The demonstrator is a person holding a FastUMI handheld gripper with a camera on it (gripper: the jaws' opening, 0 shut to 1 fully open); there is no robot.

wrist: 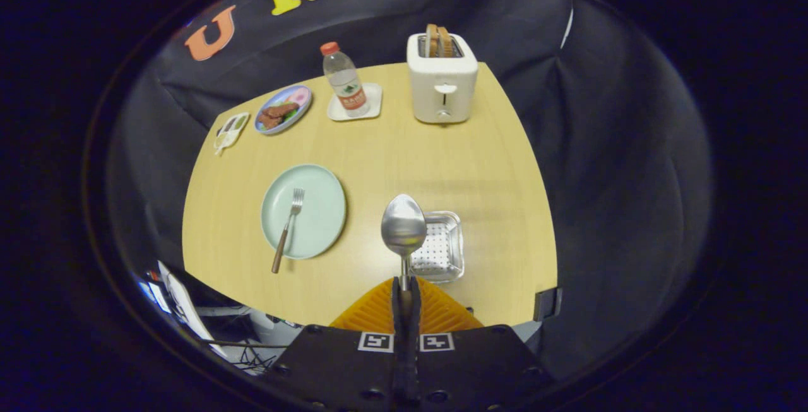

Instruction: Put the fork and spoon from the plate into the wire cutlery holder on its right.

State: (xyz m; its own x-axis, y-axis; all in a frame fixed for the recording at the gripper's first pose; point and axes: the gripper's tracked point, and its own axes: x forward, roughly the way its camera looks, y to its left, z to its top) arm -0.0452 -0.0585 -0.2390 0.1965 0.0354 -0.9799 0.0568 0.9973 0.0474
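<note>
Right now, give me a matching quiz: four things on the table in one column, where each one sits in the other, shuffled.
Things:
1. spoon
2. fork
3. water bottle
4. toast slices

Places:
A. on a white coaster
B. in the slots of the white toaster
C. held in the shut claw, bowl up, in front of the wire cutlery holder
D. lying on the pale green plate, handle past the rim

Pairs: 1-C, 2-D, 3-A, 4-B

Likely recording booth, cloth walls (600, 115), table (391, 147)
</note>
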